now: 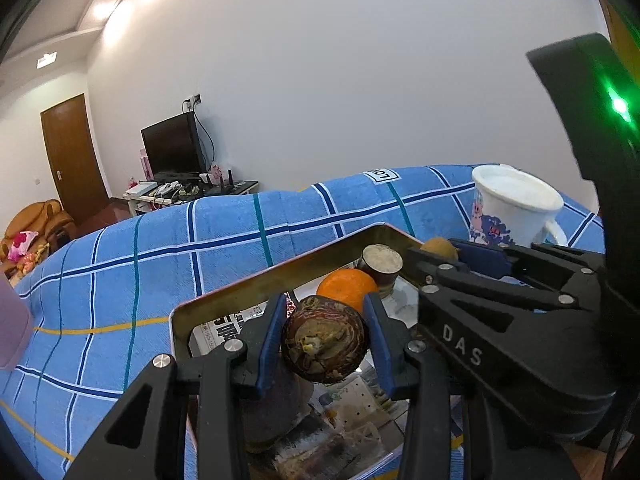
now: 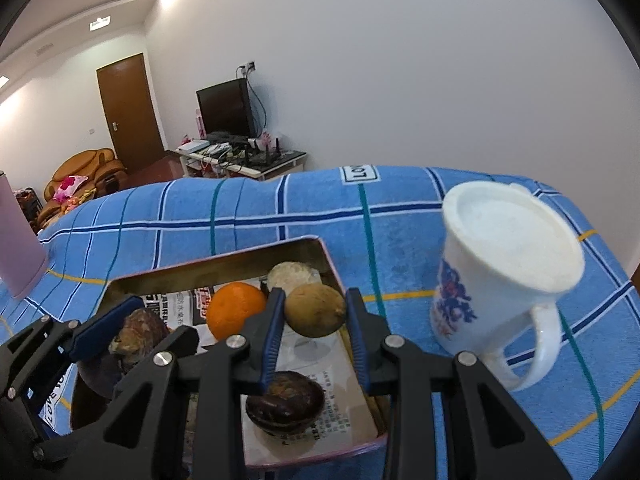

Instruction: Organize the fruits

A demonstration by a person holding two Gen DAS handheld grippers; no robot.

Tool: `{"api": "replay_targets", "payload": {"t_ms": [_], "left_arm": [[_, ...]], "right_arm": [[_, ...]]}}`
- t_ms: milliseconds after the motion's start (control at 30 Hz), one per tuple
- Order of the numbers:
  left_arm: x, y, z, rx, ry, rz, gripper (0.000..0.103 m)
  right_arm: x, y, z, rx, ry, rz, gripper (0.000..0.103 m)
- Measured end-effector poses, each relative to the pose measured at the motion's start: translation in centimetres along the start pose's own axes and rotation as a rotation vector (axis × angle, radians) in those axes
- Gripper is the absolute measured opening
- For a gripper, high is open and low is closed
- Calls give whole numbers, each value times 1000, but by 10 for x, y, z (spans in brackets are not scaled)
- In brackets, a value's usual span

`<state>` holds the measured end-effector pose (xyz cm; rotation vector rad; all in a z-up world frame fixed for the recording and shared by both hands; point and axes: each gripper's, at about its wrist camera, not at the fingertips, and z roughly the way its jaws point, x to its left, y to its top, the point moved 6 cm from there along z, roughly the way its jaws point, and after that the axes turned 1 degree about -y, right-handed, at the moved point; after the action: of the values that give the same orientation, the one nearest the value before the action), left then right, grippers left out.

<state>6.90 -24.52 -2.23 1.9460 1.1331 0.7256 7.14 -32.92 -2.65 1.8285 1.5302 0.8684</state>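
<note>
Two tongs work over a metal tray (image 2: 224, 264) lined with newspaper on a blue checked cloth (image 2: 280, 216). Left tongs (image 1: 325, 336) are clamped on a dark, mottled brown fruit (image 1: 325, 345), lifted above the tray's near left part. Right tongs (image 2: 314, 320) grip a tan fruit (image 2: 315, 310) over the tray's right side. An orange (image 2: 237, 309) lies mid-tray, a pale cut piece (image 2: 292, 274) sits in the far right corner, and a dark brown fruit (image 2: 285, 402) rests near the front edge. A white mug (image 2: 504, 276) stands on the cloth, right of the tray
</note>
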Motion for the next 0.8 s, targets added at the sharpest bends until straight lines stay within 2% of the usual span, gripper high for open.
{"api": "replay_targets", "payload": {"t_ms": [367,500,533,600,633,667,733,767,800], "left_arm": [[0,-1,0,0,22,2,42],[3,0,-5,-24,43,-11,42],[4,1,-7,-36,38,-15,44],[8,3,-12,-56,56,-25,56],[12,4,-14,-60,72,-36,67],[17,5,-17,-68,92,-55,77],[21,6,-22,-91,78,-73,87],[22,7,-25,-103,71,-78,88],[23,8,-29,-117,69,-80,88]], "right_arm": [[2,-2,8,31,69,18,35],[-3,-3,7,27,111,53,50],[-4,-3,6,22,130,68,51],[-6,-3,3,11,154,94,54],[-7,-3,1,4,164,108,54],[-8,-3,0,0,173,117,57],[-11,-2,-6,-23,214,151,74],[-11,-2,-11,-41,230,160,94],[-12,-1,-18,-78,203,163,103]]}}
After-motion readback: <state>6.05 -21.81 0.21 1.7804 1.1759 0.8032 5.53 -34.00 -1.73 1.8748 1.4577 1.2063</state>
